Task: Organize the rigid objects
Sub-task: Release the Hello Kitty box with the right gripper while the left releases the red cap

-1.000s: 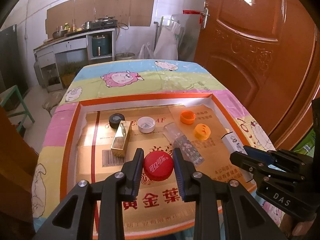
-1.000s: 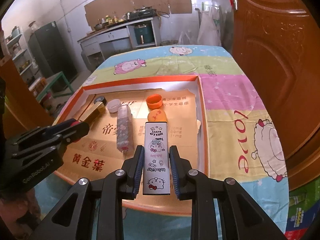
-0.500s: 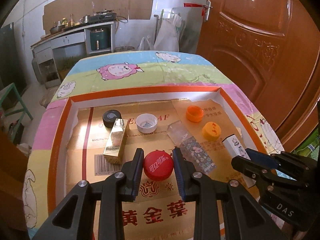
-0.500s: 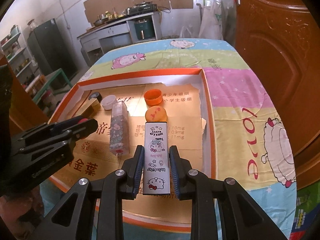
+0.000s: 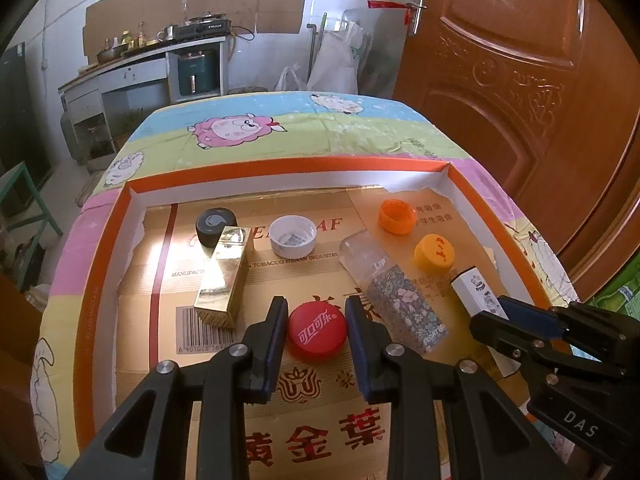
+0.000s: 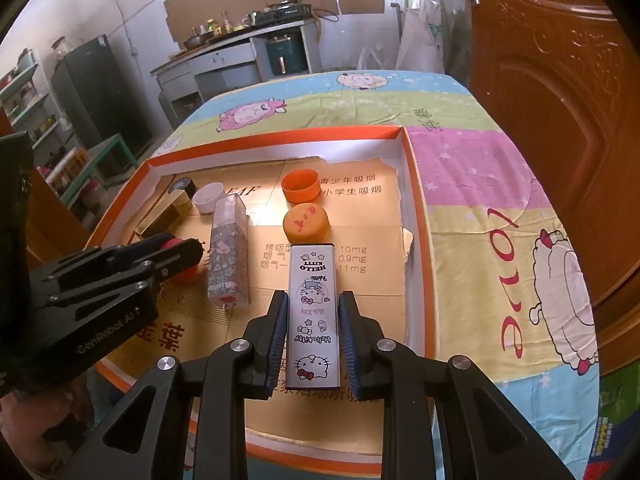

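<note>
My left gripper (image 5: 316,320) is shut on a red bottle cap (image 5: 317,333) over the front of the orange-rimmed tray (image 5: 100,240). My right gripper (image 6: 314,320) is shut on a white Hello Kitty box (image 6: 314,312) at the tray's right side; the box also shows in the left wrist view (image 5: 474,290). On the tray lie a gold box (image 5: 224,274), a black cap (image 5: 216,225), a white cap (image 5: 292,236), a floral clear box (image 5: 394,292), an orange cap (image 5: 396,216) and a yellow cap (image 5: 434,253).
The tray sits on a table with a cartoon sheep cloth (image 5: 240,132). A brown door (image 5: 520,80) stands close on the right. A kitchen counter (image 5: 152,64) is far behind. The tray's right wall (image 6: 418,240) is beside the Hello Kitty box.
Both grippers have moved forward over the tray with their objects still held. The tray objects have not moved.
</note>
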The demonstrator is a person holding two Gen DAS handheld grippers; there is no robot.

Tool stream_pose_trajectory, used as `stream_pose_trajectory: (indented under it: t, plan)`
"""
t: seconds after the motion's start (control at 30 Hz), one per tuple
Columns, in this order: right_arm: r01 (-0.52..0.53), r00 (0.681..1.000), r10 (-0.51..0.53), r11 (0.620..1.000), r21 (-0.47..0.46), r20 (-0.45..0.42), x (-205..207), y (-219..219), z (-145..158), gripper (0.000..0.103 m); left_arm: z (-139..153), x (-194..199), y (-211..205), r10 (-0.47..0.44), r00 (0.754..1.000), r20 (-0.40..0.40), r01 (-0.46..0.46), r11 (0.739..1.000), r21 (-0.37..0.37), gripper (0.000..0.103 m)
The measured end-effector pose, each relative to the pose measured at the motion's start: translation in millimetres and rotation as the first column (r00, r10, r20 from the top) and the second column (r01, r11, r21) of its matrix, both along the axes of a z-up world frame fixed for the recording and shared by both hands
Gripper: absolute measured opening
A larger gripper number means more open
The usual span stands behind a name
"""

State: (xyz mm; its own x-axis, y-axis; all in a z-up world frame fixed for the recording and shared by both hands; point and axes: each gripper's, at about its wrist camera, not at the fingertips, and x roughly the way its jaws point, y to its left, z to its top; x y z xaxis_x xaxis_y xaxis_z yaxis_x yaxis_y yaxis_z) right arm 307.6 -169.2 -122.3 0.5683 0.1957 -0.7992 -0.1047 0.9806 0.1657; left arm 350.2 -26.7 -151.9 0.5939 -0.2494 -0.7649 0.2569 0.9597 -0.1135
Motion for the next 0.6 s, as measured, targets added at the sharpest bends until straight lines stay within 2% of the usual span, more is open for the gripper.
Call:
stream_pose_trajectory:
  t: [0.23, 0.4, 0.6]
  plan:
    - [0.001, 1.0, -0.001, 1.0, -0.012, 0.005, -0.5, 1.2, -1.4, 0.028, -2.7, -1.1, -0.4, -0.001, 1.0, 0.015, 0.001, 1.0, 0.009, 0.031]
    - [0.001, 1.0, -0.001, 1.0, -0.011, 0.005, -0.8, 0.5, -2.8, 0.029, -2.4, -2.3, -0.8, -0.011, 1.0, 0.013, 0.011, 1.0, 0.002, 0.037]
    - [0.002, 1.0, -0.002, 1.0, -0.01, 0.006, -0.8, 0.3, -2.8, 0.029, -1.5, -2.7, 0.8, -0.006, 1.0, 0.012, 0.006, 1.0, -0.006, 0.038]
